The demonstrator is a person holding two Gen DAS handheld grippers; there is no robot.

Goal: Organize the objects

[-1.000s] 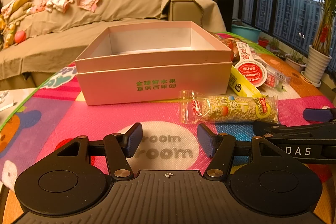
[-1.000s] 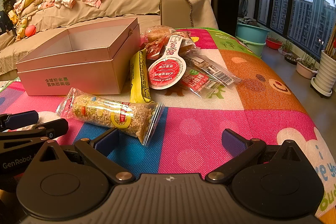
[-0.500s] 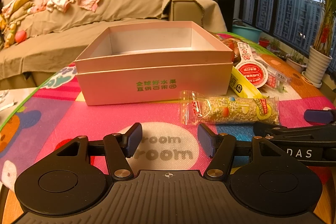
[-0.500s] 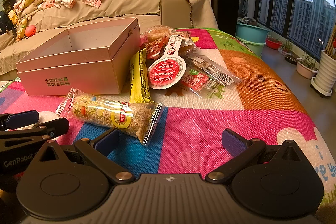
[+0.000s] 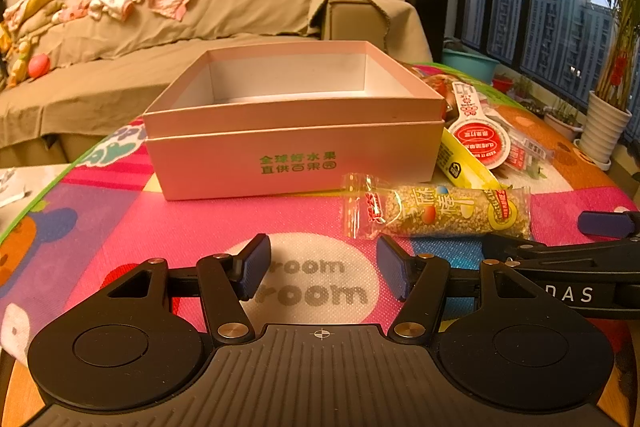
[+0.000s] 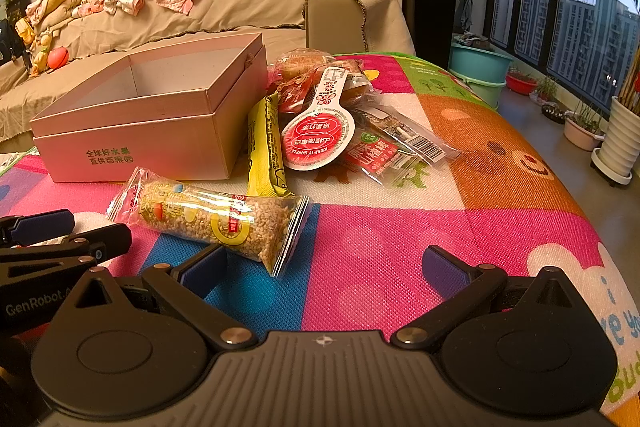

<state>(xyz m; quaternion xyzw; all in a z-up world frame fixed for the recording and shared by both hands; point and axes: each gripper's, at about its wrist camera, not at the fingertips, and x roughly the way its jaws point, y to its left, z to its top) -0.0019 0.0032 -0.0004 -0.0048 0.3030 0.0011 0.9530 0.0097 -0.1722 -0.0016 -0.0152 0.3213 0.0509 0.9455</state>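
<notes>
Two hand-held grippers sit low over the table (image 6: pixel 400 227), both with jaws spread and nothing between them: the left hand-held gripper (image 5: pixel 320 267) faces the pink box (image 5: pixel 296 155), and the right hand-held gripper (image 6: pixel 324 267), spread wider, faces the snacks. The nearest thing to sort is the cereal bar (image 6: pixel 212 217), lying flat on the bright mat just in front of the right one and a little to its left, close to the box's front corner but not touching it as far as I can tell.

It looks light. The clear wrapper is probably slick and crinkly, and the pressed grain inside may crumble if squeezed hard. A gentle pinch across the thick middle seems the safest hold; the flat sealed ends would likely slip or fold.

Beside the box lies a yellow packet (image 6: pixel 266 147), its far end close against the box wall. Beyond it a loose heap holds a red round-headed packet (image 6: pixel 318 137), a small red and green sachet (image 6: pixel 374 155) and some wrapped buns (image 6: pixel 300 67), overlapping each other. These look soft and light too.

The box stands open, with what looks like its lid nested under it. The part of its inside that shows is bare, so nothing seems packed yet.
</notes>
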